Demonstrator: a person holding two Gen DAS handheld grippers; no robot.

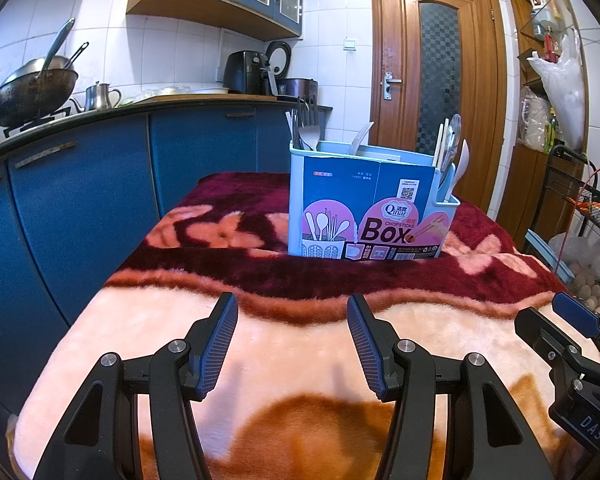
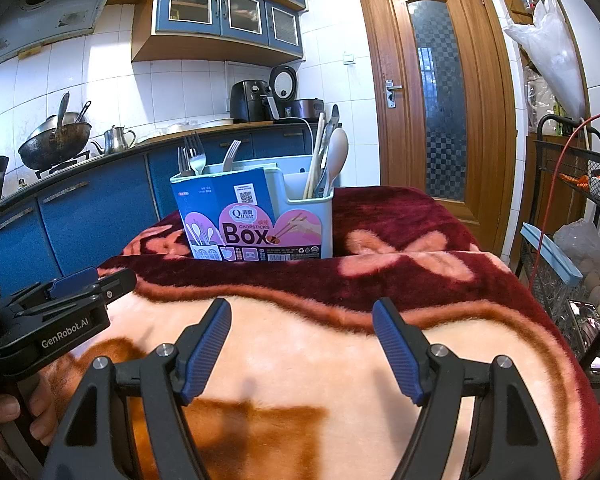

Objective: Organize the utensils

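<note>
A light-blue utensil holder (image 1: 380, 168) (image 2: 312, 216) with a "Chopsticks Box" label card stands on the far part of a blanket-covered table. Forks (image 2: 194, 156) (image 1: 306, 118) stick up from its left compartment. Chopsticks (image 2: 315, 156) and a pale spoon (image 2: 336, 152) (image 1: 462, 158) rise from the right one. My left gripper (image 1: 292, 308) hovers open and empty over the near blanket, well short of the holder. To its right my right gripper (image 2: 302, 312) is open and empty too. Each gripper shows at the edge of the other's view.
The floral pink and maroon blanket (image 1: 284, 344) covers the table. Blue kitchen cabinets (image 1: 80, 200) with a wok (image 1: 32, 92) and kettle stand on the left. A wooden door (image 1: 436, 80) is behind. A wire rack (image 2: 580, 208) with eggs and bags flanks the right side.
</note>
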